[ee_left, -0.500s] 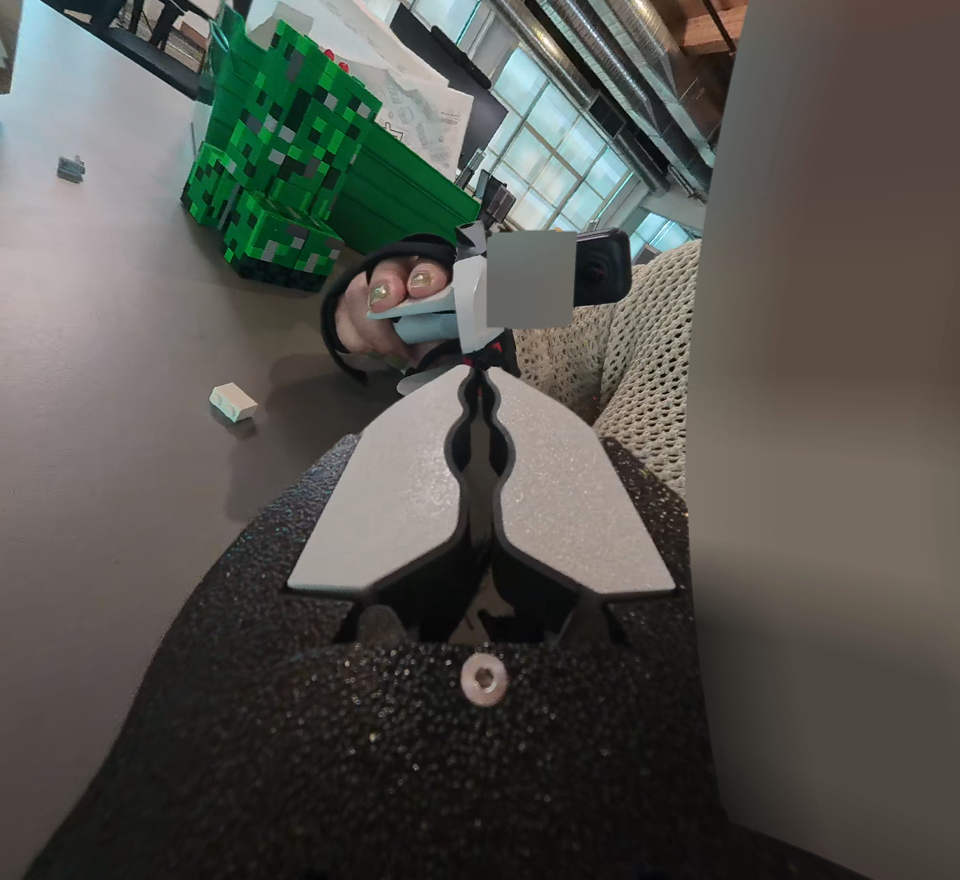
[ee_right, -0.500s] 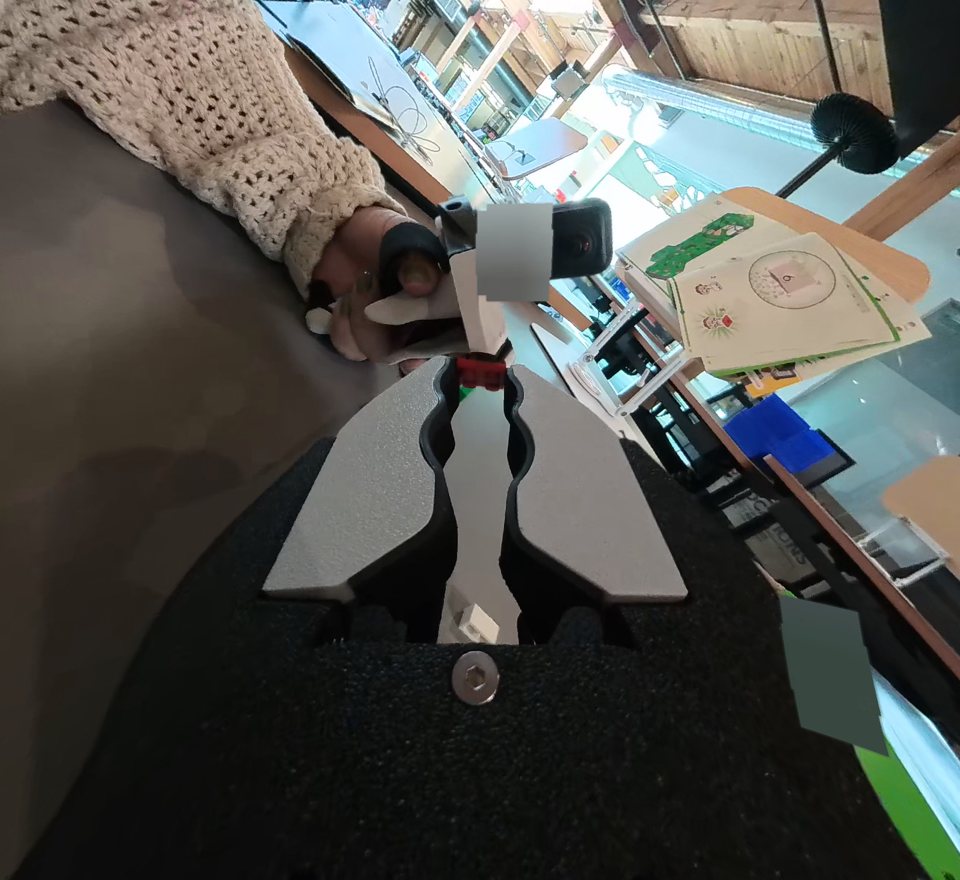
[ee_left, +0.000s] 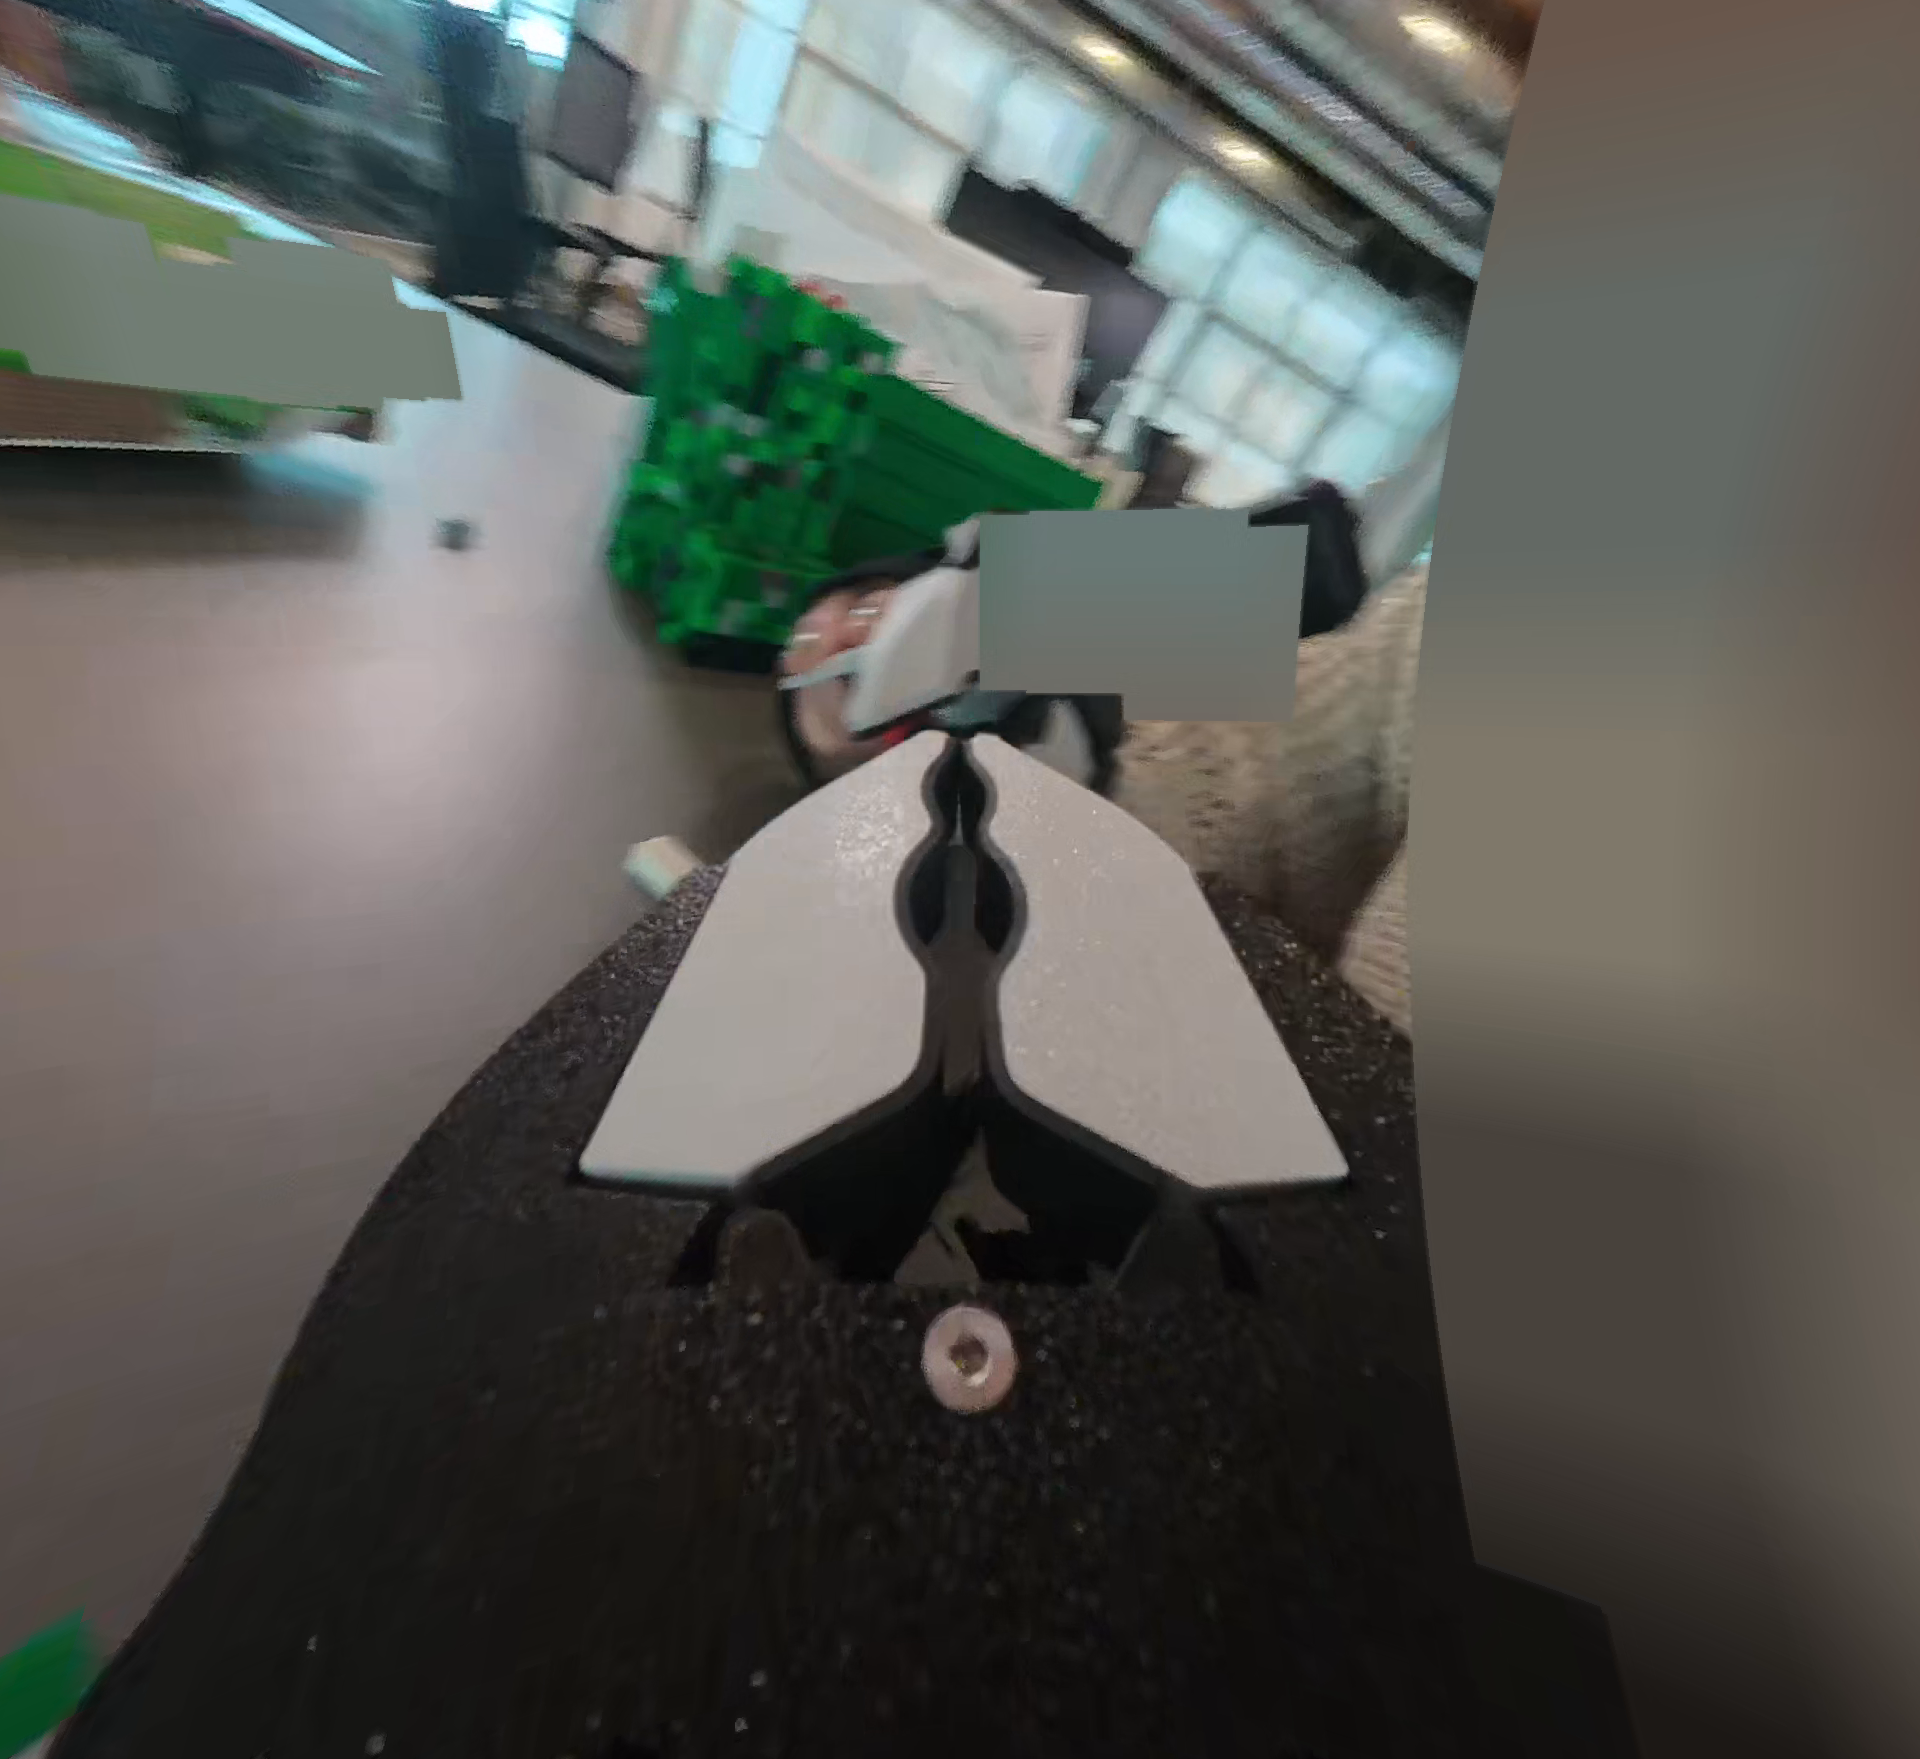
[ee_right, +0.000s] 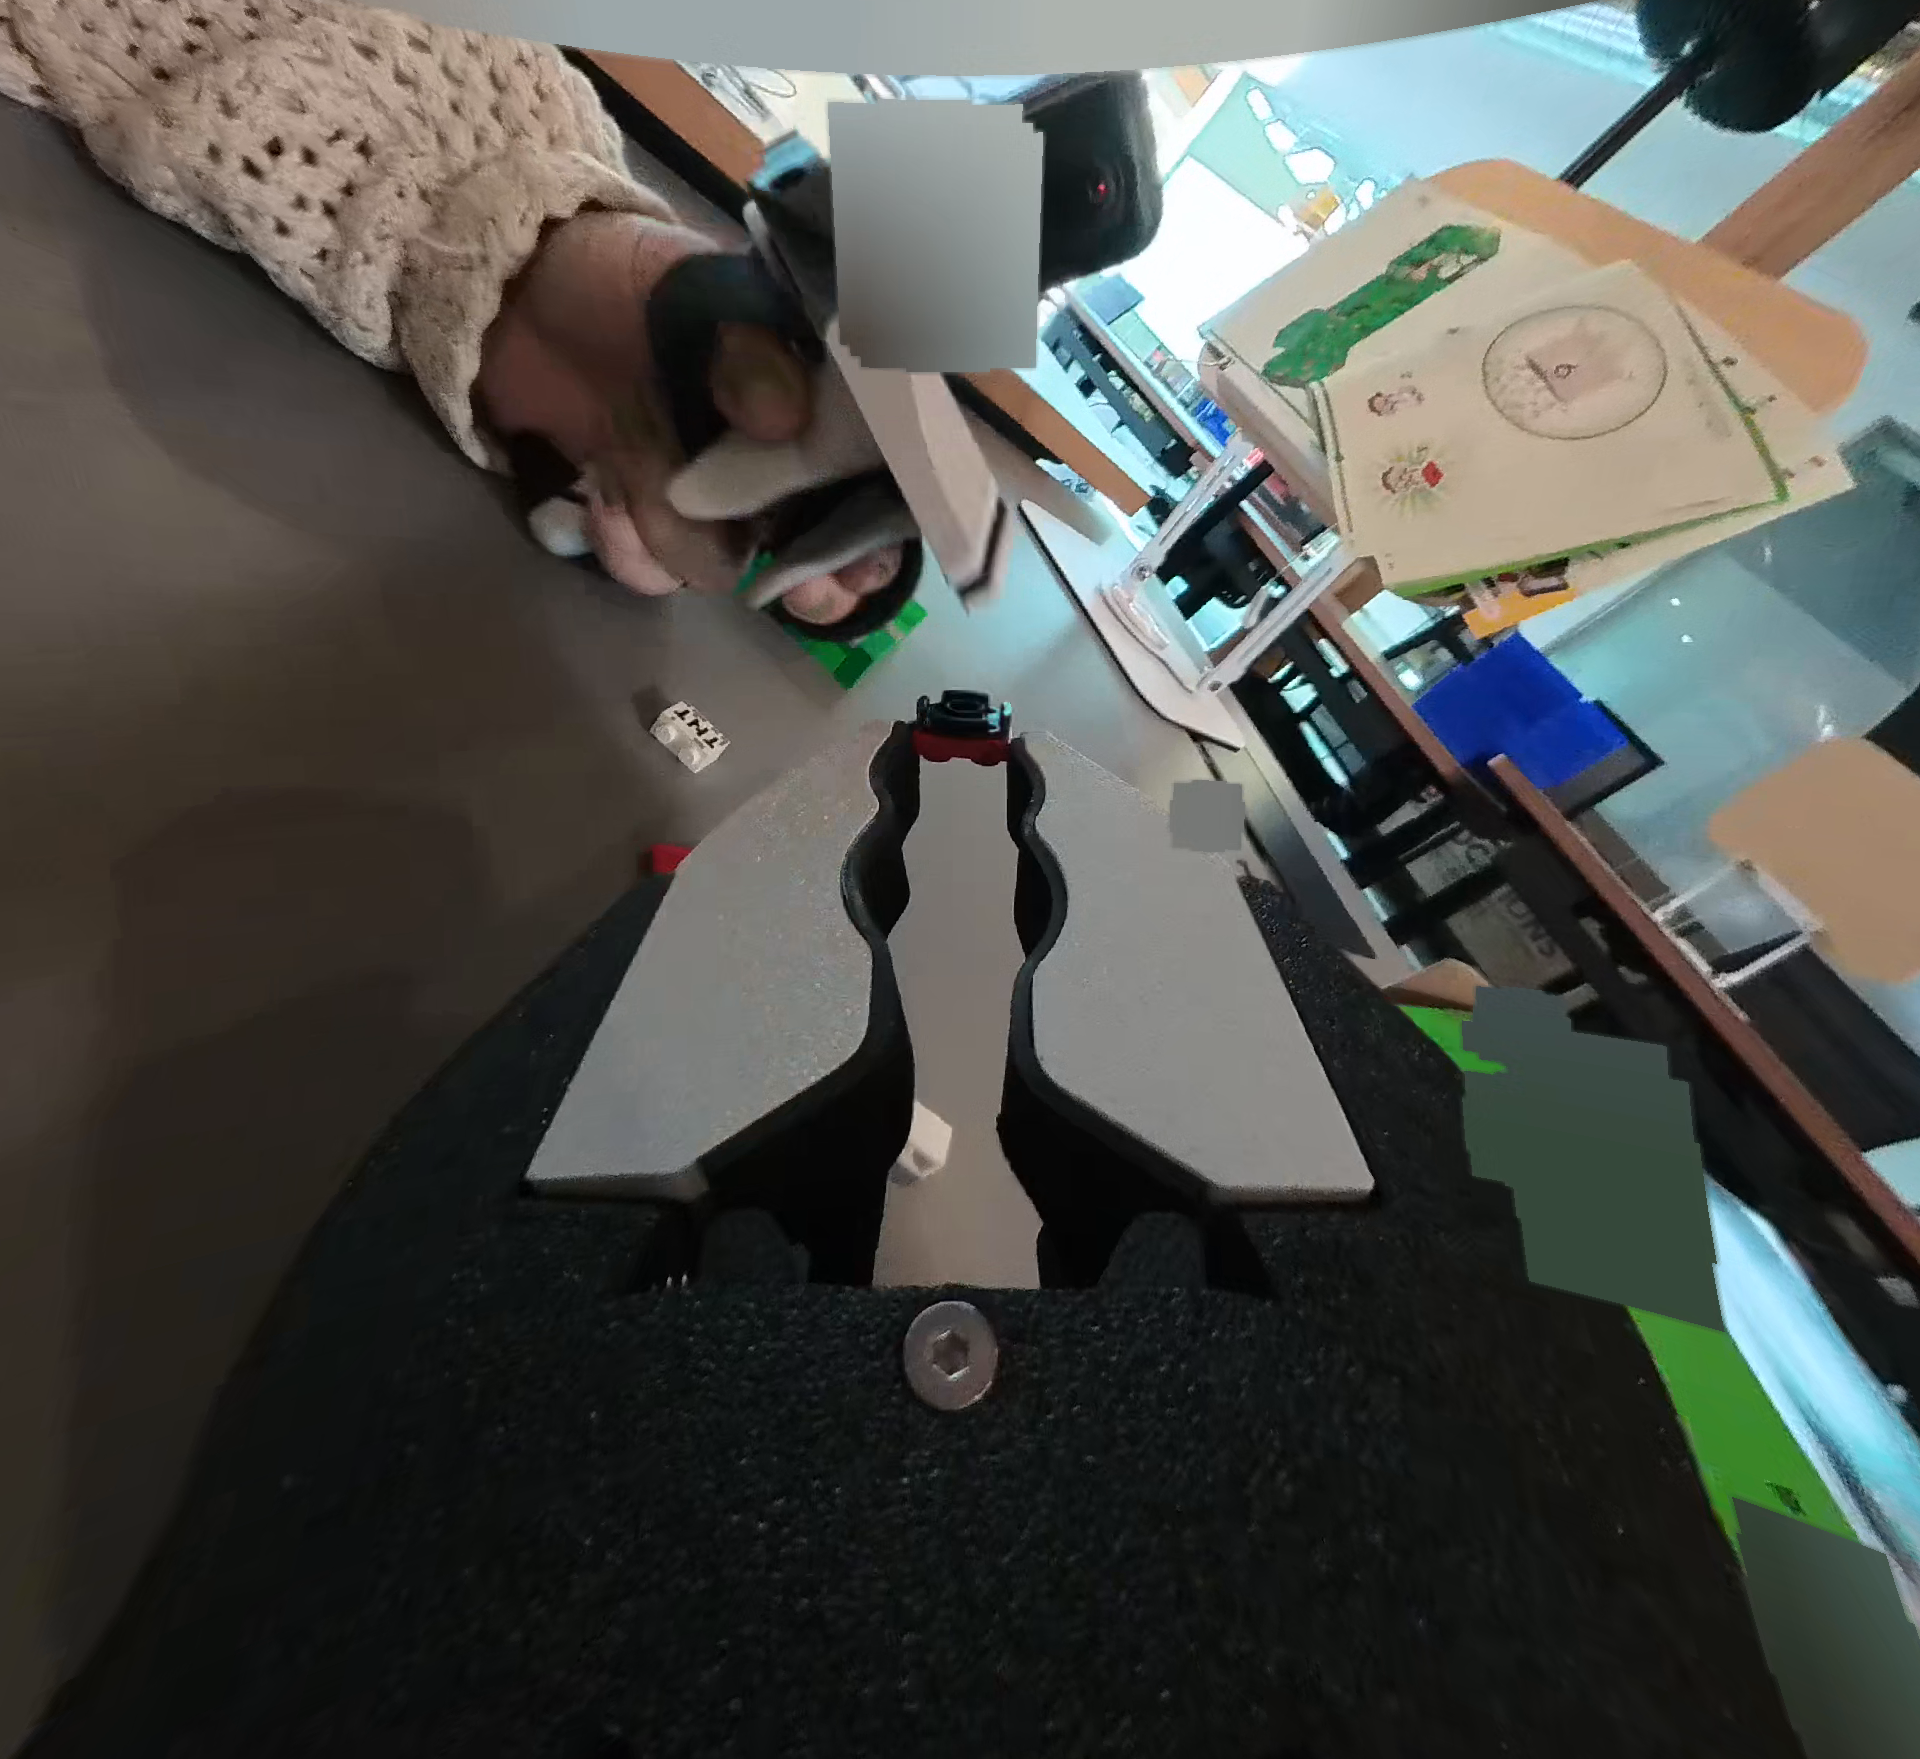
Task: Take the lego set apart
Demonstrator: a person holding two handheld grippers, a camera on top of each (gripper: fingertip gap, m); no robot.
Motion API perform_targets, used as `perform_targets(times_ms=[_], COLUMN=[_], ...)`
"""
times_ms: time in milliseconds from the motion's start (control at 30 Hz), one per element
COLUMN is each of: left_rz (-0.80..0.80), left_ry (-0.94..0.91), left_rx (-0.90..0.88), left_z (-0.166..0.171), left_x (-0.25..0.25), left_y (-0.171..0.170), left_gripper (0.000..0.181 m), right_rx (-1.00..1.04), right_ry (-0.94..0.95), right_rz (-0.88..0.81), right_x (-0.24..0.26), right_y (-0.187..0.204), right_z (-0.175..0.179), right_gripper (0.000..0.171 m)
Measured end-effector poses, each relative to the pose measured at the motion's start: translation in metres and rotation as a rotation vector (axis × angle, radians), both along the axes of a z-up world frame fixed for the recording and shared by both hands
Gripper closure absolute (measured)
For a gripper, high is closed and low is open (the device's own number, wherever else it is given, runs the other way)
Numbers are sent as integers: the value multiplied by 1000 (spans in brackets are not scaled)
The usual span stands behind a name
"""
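Half a second ago the two grippers met tip to tip over one small red-and-black piece; now they have drawn apart. The right gripper (ee_right: 961, 745) has come away holding the red-and-black lego piece (ee_right: 962, 730) pinched at its fingertips, and the person's other hand (ee_right: 665, 421) sits farther off above the desk (ee_right: 260, 774). The left gripper (ee_left: 961, 759) has swung, its view smeared by motion; its fingers are now pressed almost together, and whether anything sits between the tips cannot be told. That reads as a piece just pulled free.

The left wrist view alone shows the main green lego set (ee_left: 758, 462) standing well back on the desk, plus a loose white brick (ee_left: 657, 862) beside the gripper. The right wrist view alone shows the held piece, a printed white brick (ee_right: 689, 735), a red brick (ee_right: 668, 857), some green bricks (ee_right: 857, 644) under the hand, and an instruction booklet (ee_right: 1538, 400) propped behind.
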State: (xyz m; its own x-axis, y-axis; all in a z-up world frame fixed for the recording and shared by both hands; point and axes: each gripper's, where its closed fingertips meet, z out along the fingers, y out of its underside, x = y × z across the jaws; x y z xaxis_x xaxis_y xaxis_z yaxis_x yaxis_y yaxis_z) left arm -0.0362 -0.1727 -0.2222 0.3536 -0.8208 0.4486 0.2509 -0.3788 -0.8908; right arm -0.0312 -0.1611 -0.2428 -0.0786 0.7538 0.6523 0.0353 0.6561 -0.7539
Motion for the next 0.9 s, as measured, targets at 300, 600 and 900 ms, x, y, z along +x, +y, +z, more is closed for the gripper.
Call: perform_targets(times_ms=[300,600,900], left_rz=[8,19,75], left_ry=[84,126,172], left_rx=[-31,-41,-22], left_z=[-10,-15,-17], left_x=[8,9,8], left_y=[0,0,4], left_gripper=[173,174,173], right_rx=[170,270,296], right_ry=[21,41,8], right_rz=[-41,-74,-119], right_x=[-2,-3,-4], right_y=[-3,-4,1], right_z=[0,1,-2], right_gripper=[156,156,156])
